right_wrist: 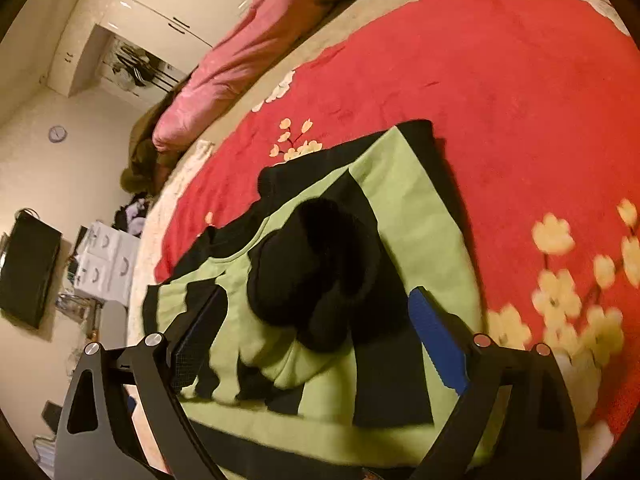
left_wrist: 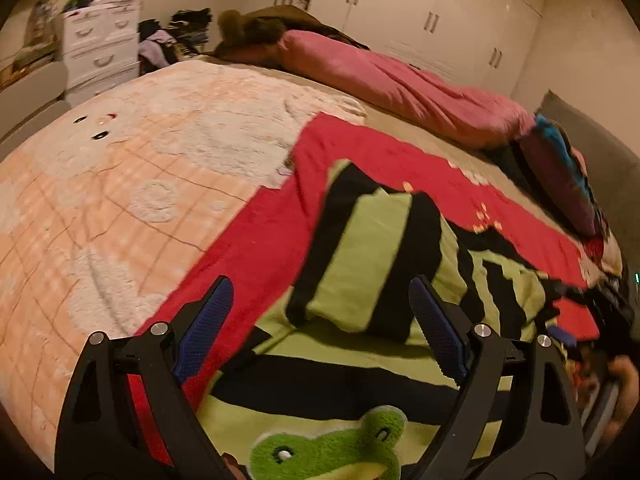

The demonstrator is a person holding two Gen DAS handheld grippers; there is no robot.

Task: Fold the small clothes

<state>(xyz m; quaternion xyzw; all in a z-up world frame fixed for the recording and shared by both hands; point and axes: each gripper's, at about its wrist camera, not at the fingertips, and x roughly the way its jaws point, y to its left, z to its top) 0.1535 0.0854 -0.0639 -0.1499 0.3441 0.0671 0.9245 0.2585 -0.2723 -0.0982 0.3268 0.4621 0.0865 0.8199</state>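
Note:
A small green-and-black striped top (left_wrist: 372, 264) with a plush green frog face (left_wrist: 332, 448) on its front lies on a red blanket (left_wrist: 256, 248) on the bed. One sleeve is folded across the body. My left gripper (left_wrist: 320, 292) is open and empty just above the top. In the right wrist view the same top (right_wrist: 400, 208) shows with its black hood (right_wrist: 316, 272) bunched on it. My right gripper (right_wrist: 320, 300) is open and empty over the hood.
A peach and white fleece blanket (left_wrist: 120, 200) covers the bed's left part. A pink duvet (left_wrist: 392, 80) lies along the far side, dark cushions (left_wrist: 560, 176) at the right. White drawers (left_wrist: 100, 44) and wardrobes (left_wrist: 440, 12) stand beyond the bed.

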